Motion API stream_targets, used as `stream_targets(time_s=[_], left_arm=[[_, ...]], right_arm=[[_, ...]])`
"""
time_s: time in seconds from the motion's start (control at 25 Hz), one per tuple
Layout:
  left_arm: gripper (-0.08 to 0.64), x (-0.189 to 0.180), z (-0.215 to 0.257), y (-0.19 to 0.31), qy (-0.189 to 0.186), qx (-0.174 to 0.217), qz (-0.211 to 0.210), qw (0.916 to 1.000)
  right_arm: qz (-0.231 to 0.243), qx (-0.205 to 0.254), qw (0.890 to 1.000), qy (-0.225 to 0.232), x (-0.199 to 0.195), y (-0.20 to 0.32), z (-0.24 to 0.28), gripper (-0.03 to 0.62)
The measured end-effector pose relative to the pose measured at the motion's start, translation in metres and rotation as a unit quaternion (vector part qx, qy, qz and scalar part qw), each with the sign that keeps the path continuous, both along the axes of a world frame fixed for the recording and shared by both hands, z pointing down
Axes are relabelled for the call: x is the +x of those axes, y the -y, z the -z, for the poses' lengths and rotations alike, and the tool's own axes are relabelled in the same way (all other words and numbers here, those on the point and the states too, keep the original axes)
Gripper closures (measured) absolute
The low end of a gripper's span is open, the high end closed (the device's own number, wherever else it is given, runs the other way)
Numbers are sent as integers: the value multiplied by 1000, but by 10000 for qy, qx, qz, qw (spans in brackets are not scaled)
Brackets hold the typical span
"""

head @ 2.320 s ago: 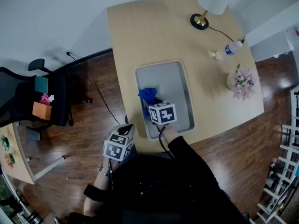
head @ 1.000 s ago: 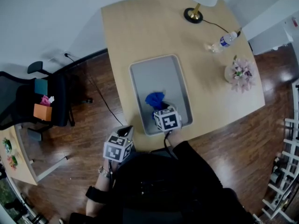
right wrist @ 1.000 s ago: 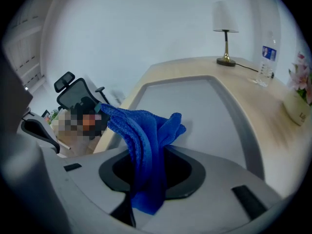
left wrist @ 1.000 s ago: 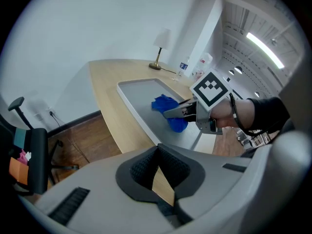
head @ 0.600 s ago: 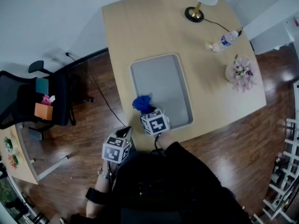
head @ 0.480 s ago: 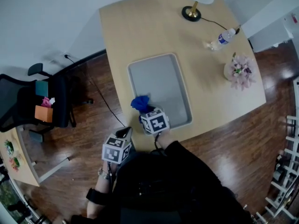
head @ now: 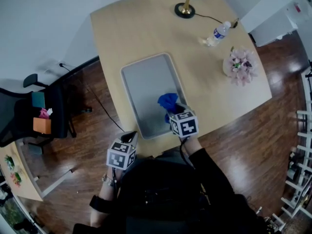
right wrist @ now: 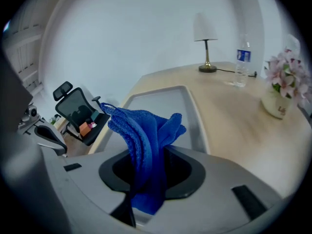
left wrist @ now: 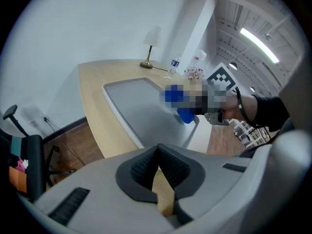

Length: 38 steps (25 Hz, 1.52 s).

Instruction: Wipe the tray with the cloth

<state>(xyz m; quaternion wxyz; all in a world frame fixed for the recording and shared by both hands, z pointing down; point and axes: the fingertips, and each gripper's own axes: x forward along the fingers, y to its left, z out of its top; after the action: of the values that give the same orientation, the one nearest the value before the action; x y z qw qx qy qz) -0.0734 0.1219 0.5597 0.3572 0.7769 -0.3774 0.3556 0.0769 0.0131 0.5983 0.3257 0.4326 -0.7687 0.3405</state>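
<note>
A: Since the earlier frame, the right gripper (head: 172,113) has carried the cloth (head: 167,101) from the tray's (head: 141,82) near-left corner to the near end of its right rim. Its fingers are clamped on the blue cloth.

B: And the room around it?

A: Open desk (head: 122,28) borders the tray's far and right sides. The left gripper (head: 129,137), fingers together, hangs off the desk's near edge. The lamp (head: 185,9), bottle (head: 217,33) and flowers (head: 237,65) stand well apart from the tray.
</note>
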Motion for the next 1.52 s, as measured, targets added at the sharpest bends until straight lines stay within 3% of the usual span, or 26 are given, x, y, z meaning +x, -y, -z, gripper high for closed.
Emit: stream_targets(time_s=[0.12,0.32,0.64,1.08,1.36,1.52], left_arm=[[557,6,-2,-4,-9,-33,-68,10000],[557,6,-2,-7,53,-53,-21,10000],[557,-3,-4,-13,20,-65,172,9998],[557,-22,-5,-19,-16,-59,414,9991],[557,-26,-7,-26,-13,-78,479,9988],[557,-23,-7,-27,0,-70,446,9990]], right_arm=[[-148,-54,9990,-430,42,-3,-16,459],[71,-103,9957,-918,43,-13,-34,459],[-304,-89,9965,-767,44,-15,-35,459],[706,-114,9970,-302,-76,-48,-33,459],[1008,-397,9933,409,-133,-71,-30,459],[1094,-524,9907,620,-138,-73,-32,459]])
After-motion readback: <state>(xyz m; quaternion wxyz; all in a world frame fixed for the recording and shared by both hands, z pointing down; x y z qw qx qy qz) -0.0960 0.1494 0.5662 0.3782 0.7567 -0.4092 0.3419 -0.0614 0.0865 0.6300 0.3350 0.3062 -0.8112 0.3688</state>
